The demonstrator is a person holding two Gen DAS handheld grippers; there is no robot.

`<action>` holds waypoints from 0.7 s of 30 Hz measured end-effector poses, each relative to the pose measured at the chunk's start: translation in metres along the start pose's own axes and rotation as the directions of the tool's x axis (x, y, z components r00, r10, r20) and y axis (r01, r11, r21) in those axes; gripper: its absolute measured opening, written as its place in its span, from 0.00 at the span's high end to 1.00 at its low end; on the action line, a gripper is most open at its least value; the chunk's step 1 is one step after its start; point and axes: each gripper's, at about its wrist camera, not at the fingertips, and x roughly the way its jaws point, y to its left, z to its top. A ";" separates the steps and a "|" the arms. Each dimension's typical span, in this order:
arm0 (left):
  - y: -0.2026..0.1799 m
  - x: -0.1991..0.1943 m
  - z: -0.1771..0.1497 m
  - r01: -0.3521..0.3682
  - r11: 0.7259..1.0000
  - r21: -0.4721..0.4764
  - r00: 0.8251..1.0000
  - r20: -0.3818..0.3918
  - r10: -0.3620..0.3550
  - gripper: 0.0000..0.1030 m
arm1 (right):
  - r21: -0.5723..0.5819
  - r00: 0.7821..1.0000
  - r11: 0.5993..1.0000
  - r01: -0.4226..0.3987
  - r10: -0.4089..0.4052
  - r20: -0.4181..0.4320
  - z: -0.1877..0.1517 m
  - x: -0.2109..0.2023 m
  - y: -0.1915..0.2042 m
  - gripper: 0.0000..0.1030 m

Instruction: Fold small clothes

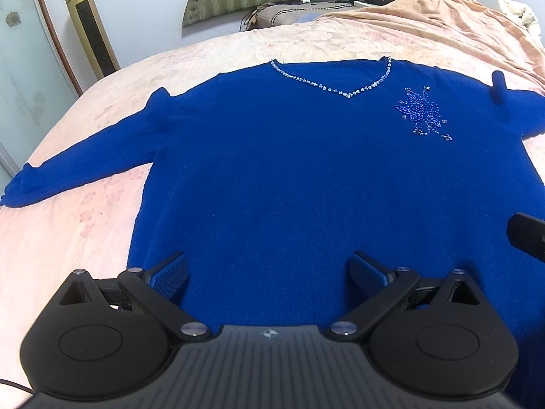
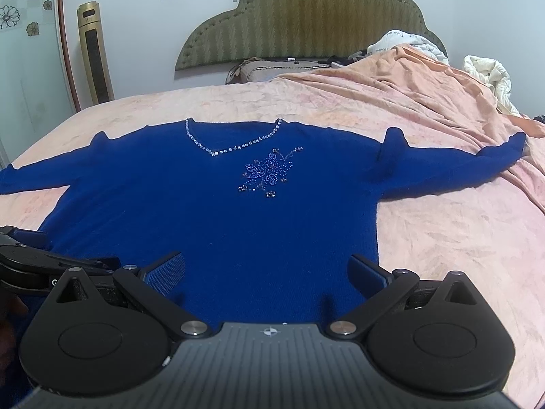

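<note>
Sweater (image 1: 289, 177) front and centre, folks: a royal blue knit lying flat and face up on the pink bedspread (image 1: 85, 225), sleeves stretching out to both sides. Rhinestones are sparkling along the V-neckline (image 2: 231, 148), and a beaded flower (image 2: 269, 172) is sitting just below it on the chest. Left gripper (image 1: 269, 272) is hovering over the hem on the sweater's left half, fingers spread wide and pinching nothing. Right gripper (image 2: 267, 272) is doing the same over the hem's right half, fingers (image 2: 366, 272) also wide apart and holding nothing. Each tool is peeking into the other's view at the frame edge. Up beyond the collar, a green padded headboard (image 2: 299, 24) is standing against the wall, a gold tower fan (image 2: 93, 51) beside it, and rumpled bedding (image 2: 487, 75) is piling up on the far right.
</note>
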 end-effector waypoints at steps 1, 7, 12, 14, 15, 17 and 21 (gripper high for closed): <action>0.000 0.000 0.000 -0.003 1.000 0.002 1.000 0.001 0.003 0.01 | 0.001 1.000 1.000 -0.001 0.001 0.000 0.000 0.000 0.000 0.00; -0.004 0.000 0.000 -0.017 1.000 0.015 1.000 0.005 0.017 0.01 | 0.006 1.000 1.000 -0.005 0.005 -0.001 0.000 0.000 -0.001 0.00; -0.007 -0.001 0.000 -0.033 0.999 0.029 0.999 0.008 0.033 0.01 | 0.009 1.000 1.000 -0.006 0.006 0.000 0.000 0.000 -0.001 0.00; -0.008 -0.002 0.000 -0.040 0.999 0.036 0.999 0.008 0.039 0.01 | 0.010 1.000 1.000 -0.007 0.007 0.000 0.000 0.000 -0.002 0.00; -0.009 -0.002 0.000 -0.042 0.998 0.039 0.999 0.011 0.042 0.01 | 0.010 1.000 1.000 -0.008 0.008 0.000 0.000 0.000 -0.002 0.00; -0.009 -0.003 0.000 -0.042 0.998 0.041 0.999 0.014 0.041 0.01 | 0.009 1.000 1.000 -0.009 0.009 0.002 0.000 0.000 -0.002 0.00; -0.008 -0.003 0.001 -0.032 0.999 0.032 0.999 0.009 0.032 0.01 | 0.010 1.000 1.000 -0.013 0.013 0.004 0.001 -0.001 -0.003 0.00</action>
